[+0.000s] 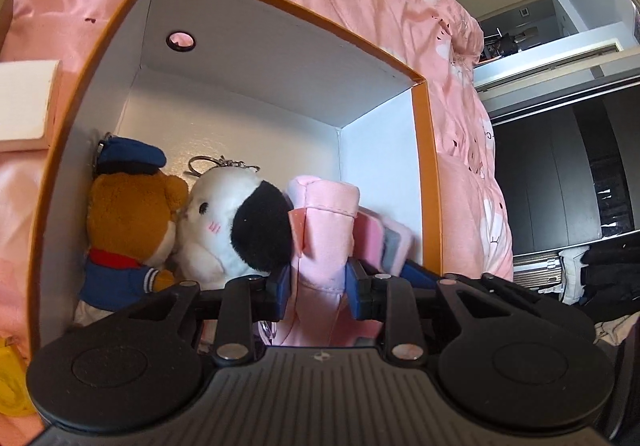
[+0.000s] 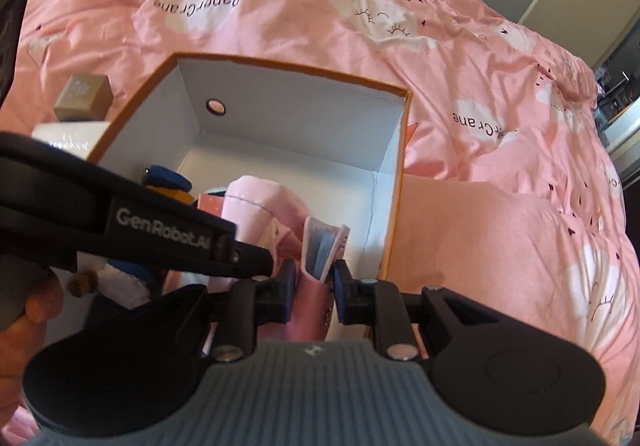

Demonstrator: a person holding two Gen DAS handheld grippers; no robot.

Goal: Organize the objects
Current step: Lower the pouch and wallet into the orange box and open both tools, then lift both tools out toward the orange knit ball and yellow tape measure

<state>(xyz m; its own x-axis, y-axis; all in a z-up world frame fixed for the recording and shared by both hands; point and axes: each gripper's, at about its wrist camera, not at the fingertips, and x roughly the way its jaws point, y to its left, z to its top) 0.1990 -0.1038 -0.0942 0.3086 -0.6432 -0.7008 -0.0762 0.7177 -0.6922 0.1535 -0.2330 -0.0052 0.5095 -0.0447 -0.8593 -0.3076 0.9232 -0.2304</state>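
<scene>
Both our grippers sit right at the lens, each clamped on the same pink fabric pouch (image 1: 324,230): left gripper (image 1: 318,286) has its blue pads narrowed onto the pouch's main folded body, and right gripper (image 2: 314,282) is pinched on the pouch's thin flap edge, where layered card-like sheets show inside. We hold the pouch partway down into the orange cardboard box (image 1: 426,174), near its right-hand wall; we can't tell whether the bottom of it touches the floor yet. Already packed along the box's left side are a bear plush (image 1: 128,230) in a blue sailor outfit and cap, and a white-and-black plush keychain (image 1: 236,230) pressed up against it, ring and chain lying behind. Box rests on a pink duvet (image 2: 360,6). Outside the box, to its left, a small tan box (image 2: 82,96) and a white box (image 1: 24,102) remain on the bed, plus something yellow (image 1: 10,386) at the frame edge, unidentifiable. We judge the job roughly midway: two toys in, pouch going in, release not yet done, loose items left.
</scene>
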